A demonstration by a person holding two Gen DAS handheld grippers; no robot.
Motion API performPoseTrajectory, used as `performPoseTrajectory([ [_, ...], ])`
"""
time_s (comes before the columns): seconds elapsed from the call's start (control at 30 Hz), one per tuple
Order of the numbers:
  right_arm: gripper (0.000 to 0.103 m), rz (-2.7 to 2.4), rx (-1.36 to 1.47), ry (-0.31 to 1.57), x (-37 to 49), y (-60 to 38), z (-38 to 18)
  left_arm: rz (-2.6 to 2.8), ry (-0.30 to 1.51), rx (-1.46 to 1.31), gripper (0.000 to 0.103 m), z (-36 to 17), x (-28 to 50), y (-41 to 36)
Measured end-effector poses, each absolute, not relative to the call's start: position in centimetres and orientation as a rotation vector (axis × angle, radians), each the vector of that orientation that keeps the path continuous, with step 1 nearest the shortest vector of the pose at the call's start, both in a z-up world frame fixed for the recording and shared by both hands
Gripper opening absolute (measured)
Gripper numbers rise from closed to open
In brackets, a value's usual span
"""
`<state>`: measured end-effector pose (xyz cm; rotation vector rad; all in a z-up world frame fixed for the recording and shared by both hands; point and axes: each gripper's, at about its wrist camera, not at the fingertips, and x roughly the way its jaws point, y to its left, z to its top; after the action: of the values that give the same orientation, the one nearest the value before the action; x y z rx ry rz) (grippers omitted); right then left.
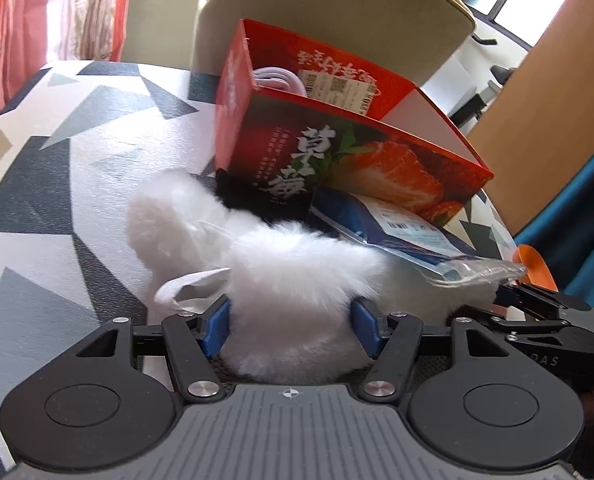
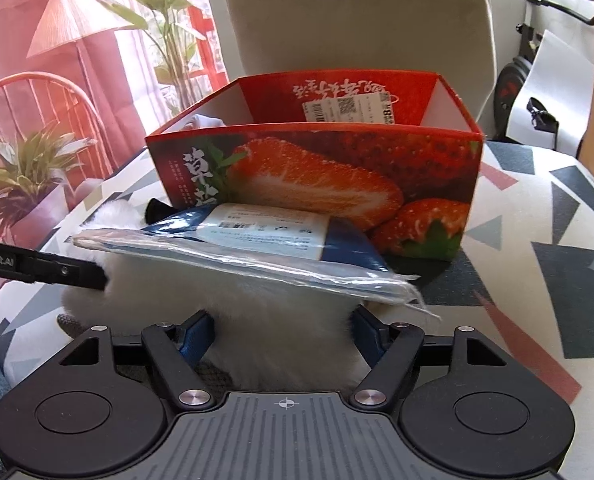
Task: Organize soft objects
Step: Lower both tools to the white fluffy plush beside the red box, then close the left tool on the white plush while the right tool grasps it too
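Two tools flank one white plush toy (image 1: pixel 289 276) that lies on the table (image 1: pixel 57 184), a surface covered in a cloth of grey, black and cream triangles. The toy is long-piled and fluffy, mostly white, with a small black patch (image 1: pixel 233 196) at its far end against the box and a white fabric tag loop (image 1: pixel 189 292) on its near left side. Left tool (image 1: pixel 291 330): blue pads stand partly apart on either side of the fur; the pile brushes both pads, but whether they press on it cannot be told. Right tool (image 2: pixel 283 334): likewise partly open, the toy's white body between its jaws, and its grip likewise cannot be told. A flat blue packet in clear plastic wrap (image 2: pixel 257 248), bearing a pale printed label, rests tilted on top of the toy, its far edge touching the box front. Red strawberry-printed cardboard box (image 2: pixel 317 176): open-topped, upright, just behind the toy; a white item (image 1: pixel 275 78) shows inside its left corner. In the right wrist view the left tool's black finger (image 2: pixel 57 270) touches the toy's left flank. A beige chair back (image 2: pixel 357 28) stands beyond the box.
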<state>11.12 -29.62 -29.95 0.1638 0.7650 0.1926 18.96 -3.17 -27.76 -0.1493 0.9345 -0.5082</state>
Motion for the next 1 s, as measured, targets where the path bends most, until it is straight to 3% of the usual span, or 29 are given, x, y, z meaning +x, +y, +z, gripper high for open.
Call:
performPoseTrajectory([
  [0.23,0.065,0.202,0.174,0.761,11.0,-29.1,-29.8,-0.551,0.906,-0.112,0.064,-27.6,18.1,-3.9],
  [0.47,0.049,0.231,0.152,0.741,10.7,-28.4,-28.6,-0.544,0.892,-0.128,0.063,-27.3,18.2,-3.5],
  [0.67,0.036,0.222,0.148,0.740,10.3,-28.4,-28.3,-0.534,0.881,-0.103,0.031,-27.1,17.9,-3.5],
  [0.77,0.033,0.218,0.157,0.734,10.0,-28.5,-28.2,-0.535,0.872,-0.103,0.023,-27.0,17.6,-3.3],
  [1.0,0.024,0.211,0.161,0.713,9.5,-28.7,-27.6,-0.543,0.830,-0.099,0.018,-26.3,17.0,-3.2],
])
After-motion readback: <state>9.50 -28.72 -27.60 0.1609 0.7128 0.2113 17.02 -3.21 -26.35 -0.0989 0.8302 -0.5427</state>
